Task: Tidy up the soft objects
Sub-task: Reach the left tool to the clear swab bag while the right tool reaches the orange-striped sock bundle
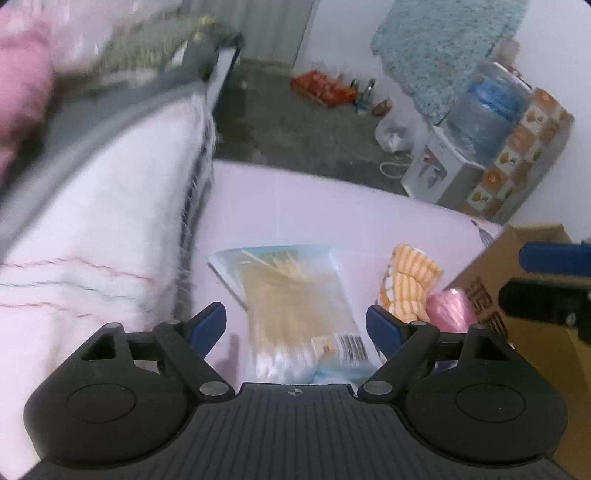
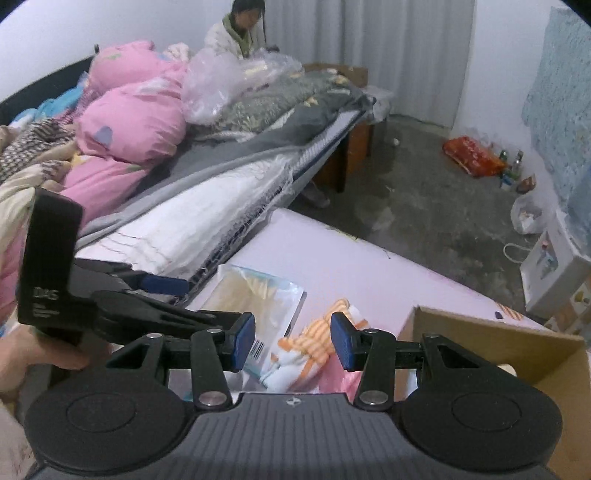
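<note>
A: On the pale pink table point(image 1: 295, 199), what's lying there?

B: Clear packet of cotton swabs point(image 1: 295, 306), flat, barcode end toward the left gripper point(image 1: 295, 325). Just right of it, an orange-and-white striped cloth point(image 1: 410, 288), bunched up. Touching that on its right, a pink roll point(image 1: 452, 308), looks like plastic twine or ribbon, can't say for sure.

A: Left claw?

B: Jaws spread wide, blue pads either side of the swab packet's near end, above it. Pads not pressing anything, nothing held.

A: And the right gripper point(image 2: 291, 341)?

B: Also apart, nothing between the pads. From its own cam the striped cloth point(image 2: 317, 339) sits right in the gap, lower down on the table. Swab packet point(image 2: 255, 306) to the left of that. Pink stuff shows below the cloth near the cam, blurred.

A: The box?

B: Cardboard box point(image 2: 491, 339) at the right end of the table, open top, flap up. In the left cam it's the brown wall point(image 1: 532, 295) w/ dark print, right beside the pink roll. Inside not visible.

A: Anything else nearby?

B: Bed point(image 2: 207, 199) along the table's left edge, white blanket w/ fringe hanging at the side, grey sheet, pink pillows point(image 2: 129, 125) piled further back. A person point(image 2: 240, 33) sits at the far side of the bed. Left gripper point(image 2: 155, 306) shows in the right cam too, a hand point(image 2: 37, 354) under its grip.
</note>
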`<act>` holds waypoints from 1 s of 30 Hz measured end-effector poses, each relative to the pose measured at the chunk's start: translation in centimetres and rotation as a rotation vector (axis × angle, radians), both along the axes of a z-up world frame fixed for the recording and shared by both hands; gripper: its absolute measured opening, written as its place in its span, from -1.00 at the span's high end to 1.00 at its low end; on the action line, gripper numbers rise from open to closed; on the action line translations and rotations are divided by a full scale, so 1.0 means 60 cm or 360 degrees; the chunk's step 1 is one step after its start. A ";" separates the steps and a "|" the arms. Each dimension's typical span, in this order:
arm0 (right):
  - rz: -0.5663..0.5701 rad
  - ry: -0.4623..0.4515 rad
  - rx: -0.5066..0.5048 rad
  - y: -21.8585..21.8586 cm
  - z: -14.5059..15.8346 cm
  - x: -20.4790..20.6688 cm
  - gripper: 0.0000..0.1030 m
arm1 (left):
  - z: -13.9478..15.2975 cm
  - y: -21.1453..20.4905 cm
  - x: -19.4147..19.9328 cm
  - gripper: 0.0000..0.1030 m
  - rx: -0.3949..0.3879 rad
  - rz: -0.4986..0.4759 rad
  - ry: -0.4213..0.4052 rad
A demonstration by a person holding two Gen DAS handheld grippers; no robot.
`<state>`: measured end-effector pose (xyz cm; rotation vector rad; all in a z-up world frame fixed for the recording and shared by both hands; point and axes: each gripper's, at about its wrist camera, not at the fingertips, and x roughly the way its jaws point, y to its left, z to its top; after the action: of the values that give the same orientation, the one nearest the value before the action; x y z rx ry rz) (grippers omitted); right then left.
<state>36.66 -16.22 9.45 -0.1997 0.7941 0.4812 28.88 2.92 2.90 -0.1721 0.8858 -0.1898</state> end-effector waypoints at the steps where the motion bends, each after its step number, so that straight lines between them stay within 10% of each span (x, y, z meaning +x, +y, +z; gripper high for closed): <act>1: -0.0007 0.0009 -0.0008 0.002 -0.005 0.007 -0.05 | -0.008 0.002 0.011 -0.62 -0.0036 0.0007 0.0026; 11: -0.0040 0.0083 -0.0052 0.027 -0.047 0.054 -0.05 | -0.054 -0.003 0.030 0.20 -0.0089 -0.0020 0.0032; 30: -0.0192 0.0300 -0.0138 0.044 -0.085 0.090 -0.05 | -0.045 0.022 -0.042 0.23 0.0175 -0.0016 -0.0153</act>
<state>42.05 -13.58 4.32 -0.1874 1.0061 0.3551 26.34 4.24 0.20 -0.0559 0.7991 -0.1571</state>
